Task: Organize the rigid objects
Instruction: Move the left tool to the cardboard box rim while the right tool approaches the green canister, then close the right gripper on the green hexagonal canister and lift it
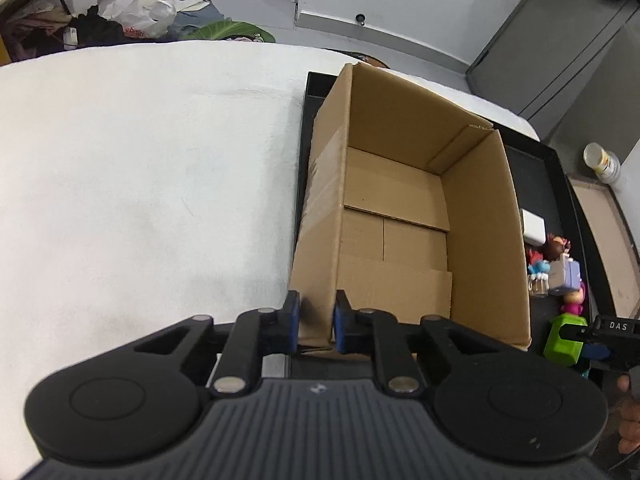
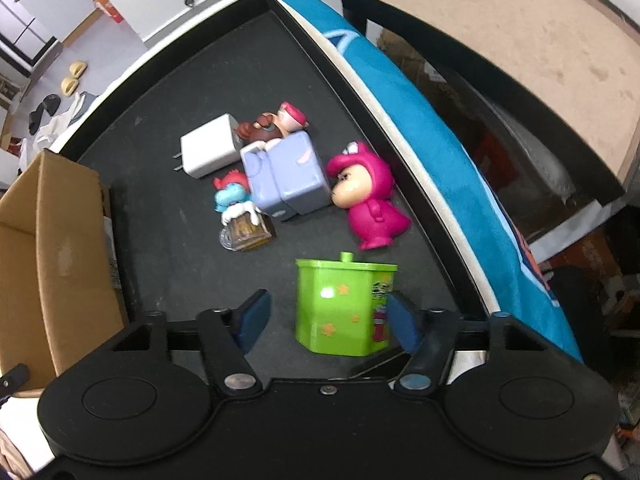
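Green hexagonal tin with lid knob (image 2: 344, 308) stands upright on black tray (image 2: 168, 184), between the wide-spread blue pads of right gripper (image 2: 326, 318); right pad touching or nearly, left pad apart. Beyond it: pink dinosaur-suit figurine (image 2: 372, 204), lavender plastic box (image 2: 288, 178), white charger plug (image 2: 208, 152). Left gripper (image 1: 316, 326) straddles near wall of open brown cardboard box (image 1: 484, 240), fingers narrow, clamped or not unclear.
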Tool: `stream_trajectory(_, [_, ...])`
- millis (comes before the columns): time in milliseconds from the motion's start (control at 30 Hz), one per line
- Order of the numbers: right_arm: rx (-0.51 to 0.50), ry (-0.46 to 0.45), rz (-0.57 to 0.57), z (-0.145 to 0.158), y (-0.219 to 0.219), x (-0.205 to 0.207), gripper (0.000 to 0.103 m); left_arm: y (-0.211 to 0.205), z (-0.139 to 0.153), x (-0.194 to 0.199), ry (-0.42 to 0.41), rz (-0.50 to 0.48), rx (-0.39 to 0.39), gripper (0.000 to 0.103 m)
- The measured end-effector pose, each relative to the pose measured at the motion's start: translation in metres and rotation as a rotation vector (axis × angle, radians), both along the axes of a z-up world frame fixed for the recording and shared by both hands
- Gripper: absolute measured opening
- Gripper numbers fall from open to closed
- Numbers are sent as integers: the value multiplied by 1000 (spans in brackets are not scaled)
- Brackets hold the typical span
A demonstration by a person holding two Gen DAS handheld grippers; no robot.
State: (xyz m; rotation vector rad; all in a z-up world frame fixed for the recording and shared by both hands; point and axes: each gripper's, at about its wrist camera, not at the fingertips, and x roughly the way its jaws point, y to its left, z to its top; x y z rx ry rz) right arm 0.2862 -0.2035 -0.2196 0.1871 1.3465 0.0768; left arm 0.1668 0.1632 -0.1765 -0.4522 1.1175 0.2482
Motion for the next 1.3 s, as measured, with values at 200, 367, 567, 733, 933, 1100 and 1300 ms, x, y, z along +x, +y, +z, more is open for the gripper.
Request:
stream_trajectory(200, [81,27,-27,-2,-7,-2,52,-9,3,-3,12,-54,4,15])
stream_trajectory(367, [88,25,-23,-1,-5,-2,52,-17,-1,-17,22,-82,-6,15])
stream_trajectory(567, [97,24,-34,-1,-6,-3,52,-20,-2,-34,16,-100,-20,15])
stream_trajectory(733, [112,25,-68,-1,-12,-3,53,-21,-2,-42,10,-89,-30,15])
stream_trajectory(933, [136,20,-94,1,-19,-6,53,-22,-2,-46,-6,-81,-28,15])
stream_trajectory(1100, [137,60,-82,-9,-15,-3,53,-21,-1,-48,-7,-85,-24,15])
stream_trajectory(1300, [166,85,-78,-20,-9,-1,51,-24,1,-45,-12,-79,-10,15])
